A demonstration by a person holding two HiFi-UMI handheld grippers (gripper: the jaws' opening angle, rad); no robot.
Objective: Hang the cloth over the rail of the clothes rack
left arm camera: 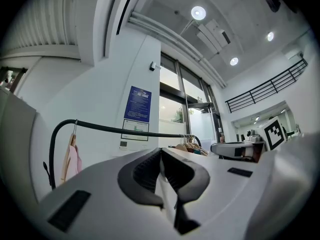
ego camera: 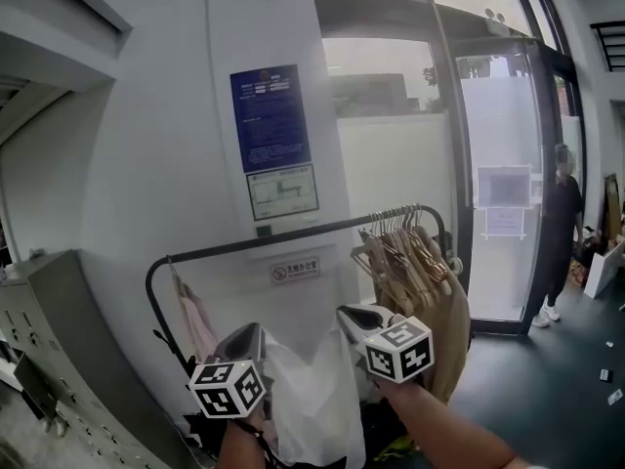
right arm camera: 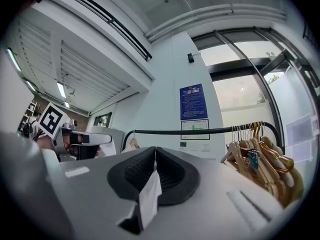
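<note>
A white cloth [ego camera: 314,399] hangs between my two grippers, in front of and below the black rail [ego camera: 293,234] of the clothes rack. My left gripper [ego camera: 252,336] is shut on one corner of it. My right gripper [ego camera: 353,317] is shut on the other. In the left gripper view the left gripper [left arm camera: 160,152] has its jaws closed with a strip of the cloth [left arm camera: 168,194] pinched between them, and the rail [left arm camera: 130,131] runs ahead. In the right gripper view the right gripper [right arm camera: 155,152] likewise pinches the cloth [right arm camera: 149,198], with the rail [right arm camera: 200,131] beyond.
Several wooden hangers [ego camera: 402,254] with a tan garment crowd the rail's right end. A pink garment [ego camera: 196,322] hangs at its left end. A grey cabinet [ego camera: 59,340] stands at left. A person [ego camera: 563,233] stands by the glass door at right.
</note>
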